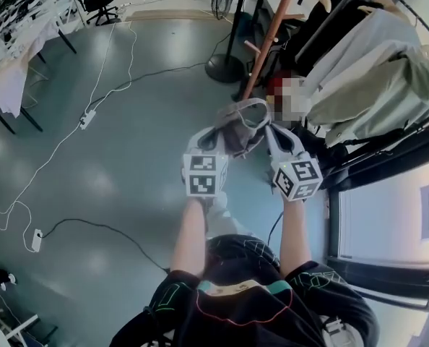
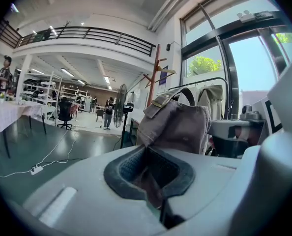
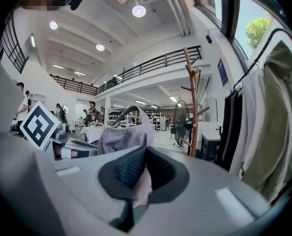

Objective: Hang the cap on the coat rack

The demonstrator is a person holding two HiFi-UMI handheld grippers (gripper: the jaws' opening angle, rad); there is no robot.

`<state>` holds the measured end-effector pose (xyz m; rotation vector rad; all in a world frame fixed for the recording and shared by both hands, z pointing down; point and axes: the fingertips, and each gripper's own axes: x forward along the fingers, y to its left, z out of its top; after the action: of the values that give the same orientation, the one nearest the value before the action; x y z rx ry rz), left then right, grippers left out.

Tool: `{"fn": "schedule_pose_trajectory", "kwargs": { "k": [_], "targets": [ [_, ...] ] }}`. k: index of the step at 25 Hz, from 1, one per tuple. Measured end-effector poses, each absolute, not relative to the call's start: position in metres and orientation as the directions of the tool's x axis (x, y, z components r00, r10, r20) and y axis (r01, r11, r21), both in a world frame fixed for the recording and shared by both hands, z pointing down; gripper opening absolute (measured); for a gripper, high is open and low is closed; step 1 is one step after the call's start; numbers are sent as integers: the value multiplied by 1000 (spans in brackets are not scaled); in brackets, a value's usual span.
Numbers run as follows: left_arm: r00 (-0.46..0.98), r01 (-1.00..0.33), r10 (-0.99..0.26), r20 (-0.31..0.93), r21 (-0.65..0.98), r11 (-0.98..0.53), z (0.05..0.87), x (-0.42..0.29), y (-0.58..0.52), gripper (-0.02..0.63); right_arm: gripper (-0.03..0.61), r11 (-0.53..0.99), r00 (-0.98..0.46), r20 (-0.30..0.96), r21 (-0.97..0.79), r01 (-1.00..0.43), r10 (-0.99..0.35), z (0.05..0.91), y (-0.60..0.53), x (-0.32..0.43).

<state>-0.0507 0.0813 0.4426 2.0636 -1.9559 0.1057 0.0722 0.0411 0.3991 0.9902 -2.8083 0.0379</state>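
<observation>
A grey-mauve cap [image 1: 240, 125] hangs in the air in front of me, held from both sides. My left gripper [image 1: 216, 134] is shut on its left edge; in the left gripper view the cloth runs down between the dark pads [image 2: 173, 178] and the cap [image 2: 178, 124] with its strap rises above them. My right gripper [image 1: 269, 133] is shut on the right edge, with a fold of the cap [image 3: 126, 137] pinched between its jaws. The wooden coat rack [image 1: 269, 38] stands just beyond the cap, its pegs showing as the coat rack [image 2: 155, 77] and the coat rack [image 3: 192, 109].
A clothes rail with hanging garments [image 1: 373, 71] fills the right side, close to the right gripper. A floor fan's round base [image 1: 225, 67] stands left of the rack. Cables and a power strip [image 1: 87, 118] cross the grey floor. Tables [image 1: 12, 63] are at far left.
</observation>
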Motion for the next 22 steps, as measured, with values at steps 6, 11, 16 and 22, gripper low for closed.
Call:
{"fn": "schedule_pose_trajectory", "kwargs": {
  "k": [6, 11, 16, 22],
  "targets": [
    [58, -983, -951, 305, 184, -1, 456, -74, 53, 14, 8, 793, -779, 190, 3, -609, -598, 411, 10, 51],
    [92, -987, -940, 328, 158, -41, 457, -66, 16, 15, 8, 770, -760, 176, -20, -638, -626, 408, -29, 54],
    [112, -989, -944, 310, 128, -75, 445, -65, -30, 15, 8, 748, -743, 150, -30, -663, -652, 401, -74, 59],
    [127, -989, -948, 291, 111, -99, 437, -65, -86, 15, 8, 737, -732, 123, -17, -676, -669, 392, -125, 59]
  ]
}}
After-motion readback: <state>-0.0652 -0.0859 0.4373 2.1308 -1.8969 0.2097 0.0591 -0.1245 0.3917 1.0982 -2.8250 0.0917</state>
